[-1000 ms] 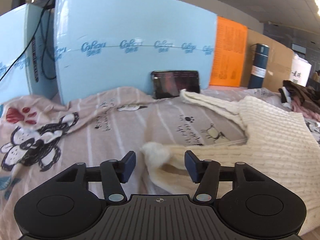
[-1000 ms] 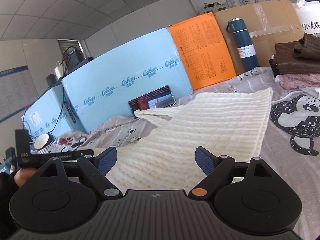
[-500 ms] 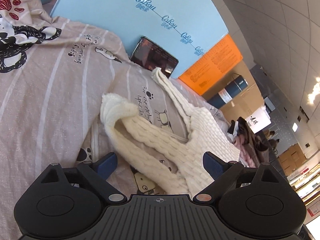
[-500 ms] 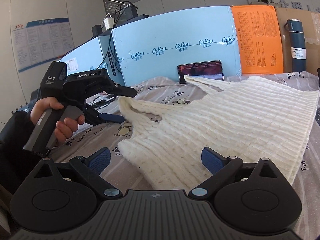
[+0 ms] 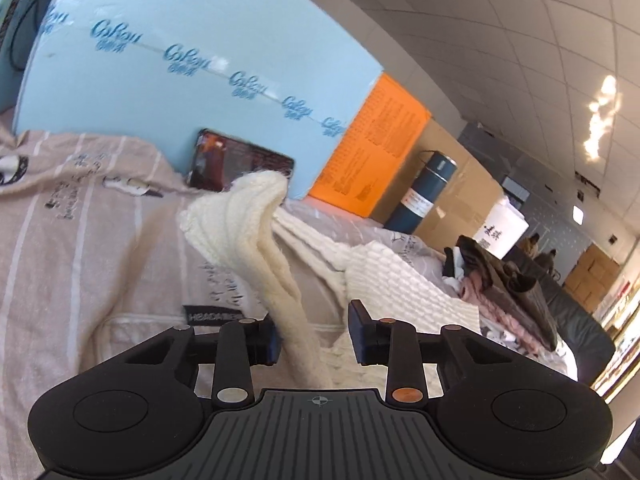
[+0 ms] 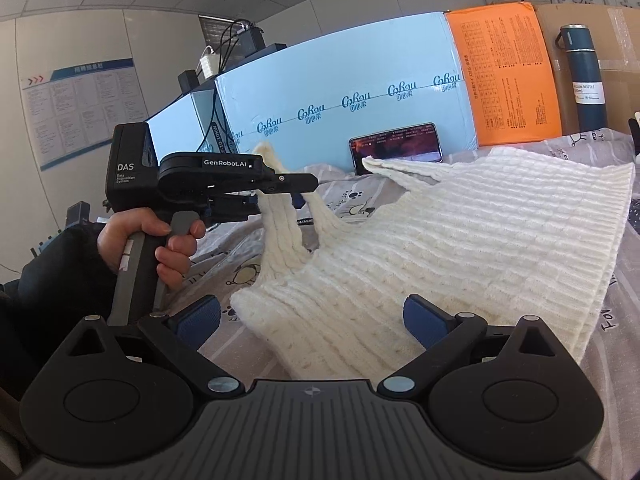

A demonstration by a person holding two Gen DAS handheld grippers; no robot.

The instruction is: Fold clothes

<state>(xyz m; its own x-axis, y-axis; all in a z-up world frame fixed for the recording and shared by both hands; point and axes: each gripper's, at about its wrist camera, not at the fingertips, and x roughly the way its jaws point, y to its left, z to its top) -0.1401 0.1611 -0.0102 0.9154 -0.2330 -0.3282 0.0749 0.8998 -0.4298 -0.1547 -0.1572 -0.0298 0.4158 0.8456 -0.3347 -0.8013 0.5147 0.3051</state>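
Sweater strap seemingly between left fingers

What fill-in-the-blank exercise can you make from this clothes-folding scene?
1. A raised ___ of the white knit top runs between the fingers of the left gripper.
2. The right gripper hovers over the top with its jaws ___.
3. The phone leans against the ___ foam board.
4. The dark bottle stands beside the ___ panel.

Missing words: strap; open; blue; orange
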